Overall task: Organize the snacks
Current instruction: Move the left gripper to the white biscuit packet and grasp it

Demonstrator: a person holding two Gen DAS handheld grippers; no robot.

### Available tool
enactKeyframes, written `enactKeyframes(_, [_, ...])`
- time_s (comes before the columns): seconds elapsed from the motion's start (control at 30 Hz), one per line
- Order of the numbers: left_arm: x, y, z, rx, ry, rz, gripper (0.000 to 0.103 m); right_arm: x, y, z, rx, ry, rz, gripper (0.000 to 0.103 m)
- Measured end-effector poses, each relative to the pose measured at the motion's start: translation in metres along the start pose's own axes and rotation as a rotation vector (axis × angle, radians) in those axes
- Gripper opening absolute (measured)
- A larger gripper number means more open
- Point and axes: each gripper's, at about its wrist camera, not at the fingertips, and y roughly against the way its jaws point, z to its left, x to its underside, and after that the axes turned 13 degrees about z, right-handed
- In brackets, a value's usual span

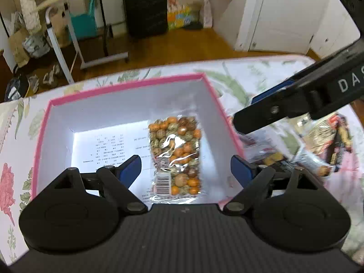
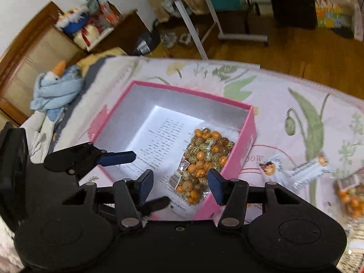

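A pink box (image 1: 127,86) with a white inside stands open on the floral bed cover; it also shows in the right wrist view (image 2: 248,134). One clear snack bag of orange and speckled nuts (image 1: 176,154) lies flat inside it, along its right wall (image 2: 200,166). My left gripper (image 1: 185,170) is open and empty, hovering over the bag. My right gripper (image 2: 180,184) is open and empty, just above the box's near right corner. Its finger (image 1: 273,111) crosses the left wrist view. More snack bags (image 2: 348,195) lie on the cover to the right of the box.
Small white snack packets (image 2: 295,166) lie between the box and the other bags. A blue plush toy (image 2: 56,86) sits at the bed's left. Beyond the bed edge are a wooden floor, a white desk frame (image 1: 61,52) and a black suitcase (image 1: 145,6).
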Motion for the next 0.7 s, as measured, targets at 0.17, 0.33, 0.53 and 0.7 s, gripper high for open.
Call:
enactKeyframes(0.17, [0.013, 0.046, -0.025, 0.028, -0.055, -0.085, 0.086, 0.038, 0.041, 0.003, 0.034, 0.043, -0.070, 0.059])
enactKeyframes(0.33, [0.024, 0.071, -0.056, 0.070, -0.061, -0.086, 0.086, 0.086, 0.068, 0.001, 0.101, 0.136, -0.156, 0.062])
enactKeyframes(0.53, [0.030, 0.065, -0.094, 0.078, -0.041, -0.064, 0.086, 0.138, 0.080, -0.014, 0.188, 0.298, -0.238, 0.075])
enactKeyframes(0.7, [0.040, 0.043, -0.114, 0.065, 0.082, -0.054, 0.086, 0.141, 0.075, -0.043, 0.234, 0.297, -0.076, 0.075])
